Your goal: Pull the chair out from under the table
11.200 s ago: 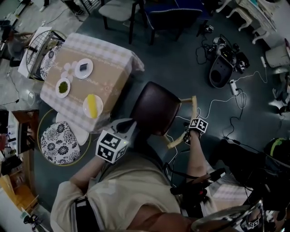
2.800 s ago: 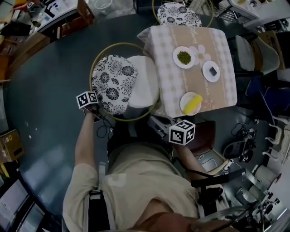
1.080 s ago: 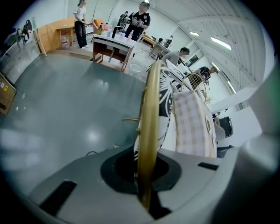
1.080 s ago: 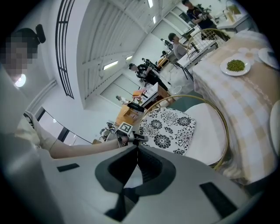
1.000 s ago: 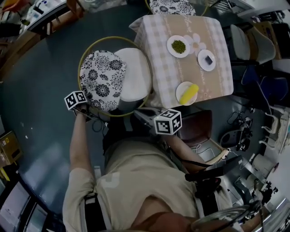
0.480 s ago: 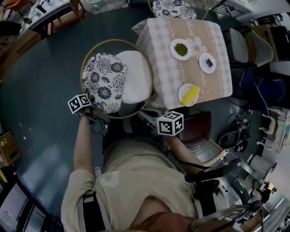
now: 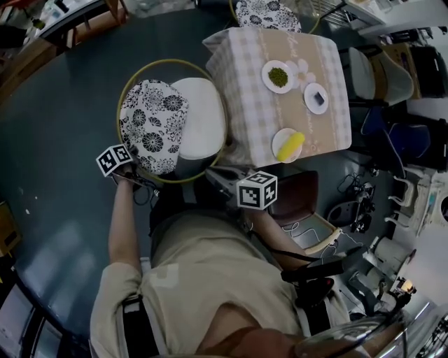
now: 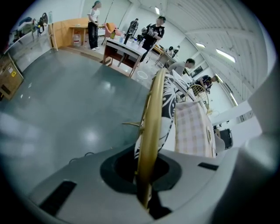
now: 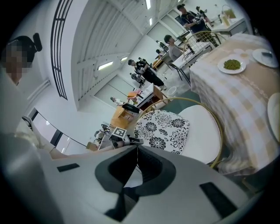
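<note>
The chair [image 7: 199, 126] has a round gold frame, a white seat and a floral black-and-white back cushion [image 7: 150, 122]. It stands left of the table [image 7: 245, 105], which wears a checked cloth, and its seat edge is close to the hanging cloth. My left gripper [image 7: 136, 178] is shut on the chair's gold rim [image 8: 151, 144] at the near side of the hoop; the rim runs straight up between the jaws. My right gripper [image 9: 136, 162] is shut with nothing in it, and its marker cube [image 7: 257, 190] hovers near the table's front corner.
Three plates sit on the table: green food [image 7: 278, 75], a dark item [image 7: 316, 98], a yellow item [image 7: 288, 145]. A brown chair [image 7: 294, 203] stands at the table's near side and another floral chair [image 7: 266, 14] at the far side. Several people [image 8: 153, 30] stand in the distance.
My left gripper has shifted a little to the left with the gold rim, and the chair has slid slightly away from the table. The right gripper has drifted alongside, still shut.
</note>
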`<state>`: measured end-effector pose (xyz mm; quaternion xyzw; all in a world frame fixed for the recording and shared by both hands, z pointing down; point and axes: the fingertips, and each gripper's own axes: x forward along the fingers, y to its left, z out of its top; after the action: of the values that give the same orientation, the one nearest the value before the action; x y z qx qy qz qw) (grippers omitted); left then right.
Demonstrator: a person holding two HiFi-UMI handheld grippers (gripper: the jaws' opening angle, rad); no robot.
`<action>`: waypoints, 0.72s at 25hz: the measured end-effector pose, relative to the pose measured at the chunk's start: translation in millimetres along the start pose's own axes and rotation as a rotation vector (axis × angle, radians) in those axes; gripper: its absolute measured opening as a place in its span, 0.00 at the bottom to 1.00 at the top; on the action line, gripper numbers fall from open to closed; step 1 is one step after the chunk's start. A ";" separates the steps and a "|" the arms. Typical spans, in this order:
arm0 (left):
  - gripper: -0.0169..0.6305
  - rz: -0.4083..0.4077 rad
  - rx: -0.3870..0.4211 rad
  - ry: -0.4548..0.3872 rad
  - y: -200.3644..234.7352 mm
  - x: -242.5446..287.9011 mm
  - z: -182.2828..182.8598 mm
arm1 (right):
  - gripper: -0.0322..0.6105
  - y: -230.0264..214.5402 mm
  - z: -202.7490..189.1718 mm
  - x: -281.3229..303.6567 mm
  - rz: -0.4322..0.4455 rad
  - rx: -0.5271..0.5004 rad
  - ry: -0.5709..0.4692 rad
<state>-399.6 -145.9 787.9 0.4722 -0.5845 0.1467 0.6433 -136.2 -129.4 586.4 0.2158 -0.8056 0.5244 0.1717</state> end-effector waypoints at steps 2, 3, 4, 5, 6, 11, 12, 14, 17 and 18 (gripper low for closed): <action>0.05 0.005 -0.004 -0.015 4.5 -0.7 6.9 | 0.07 0.6 -0.8 3.2 0.000 -0.003 0.004; 0.05 0.006 -0.003 -0.021 6.8 -1.1 10.2 | 0.07 0.7 -1.7 5.0 0.000 -0.004 0.007; 0.05 0.008 -0.001 -0.026 9.3 -1.7 13.0 | 0.07 1.2 -2.9 6.8 0.000 -0.005 0.012; 0.05 0.010 0.002 -0.031 12.1 -2.7 15.1 | 0.07 1.8 -4.1 8.5 0.000 -0.006 0.017; 0.05 0.011 0.004 -0.033 14.8 -3.6 16.5 | 0.07 2.4 -5.3 10.0 0.000 -0.007 0.021; 0.05 0.011 0.017 -0.041 23.3 -5.9 18.7 | 0.07 2.4 -5.9 14.0 -0.004 -0.011 0.028; 0.05 0.010 0.020 -0.040 24.1 -5.9 18.4 | 0.07 2.3 -5.8 14.6 -0.005 -0.011 0.029; 0.05 0.009 0.022 -0.040 25.9 -6.2 17.8 | 0.07 2.5 -5.6 15.9 -0.007 -0.013 0.030; 0.05 0.012 0.022 -0.047 28.9 -8.5 17.3 | 0.07 3.5 -5.4 18.0 -0.008 -0.014 0.034; 0.05 0.014 0.022 -0.049 29.9 -8.6 16.7 | 0.07 2.8 -5.3 18.6 -0.008 -0.014 0.036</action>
<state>-434.3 -140.5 791.1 0.4788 -0.6018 0.1458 0.6224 -153.2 -126.7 595.6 0.2082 -0.8053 0.5217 0.1898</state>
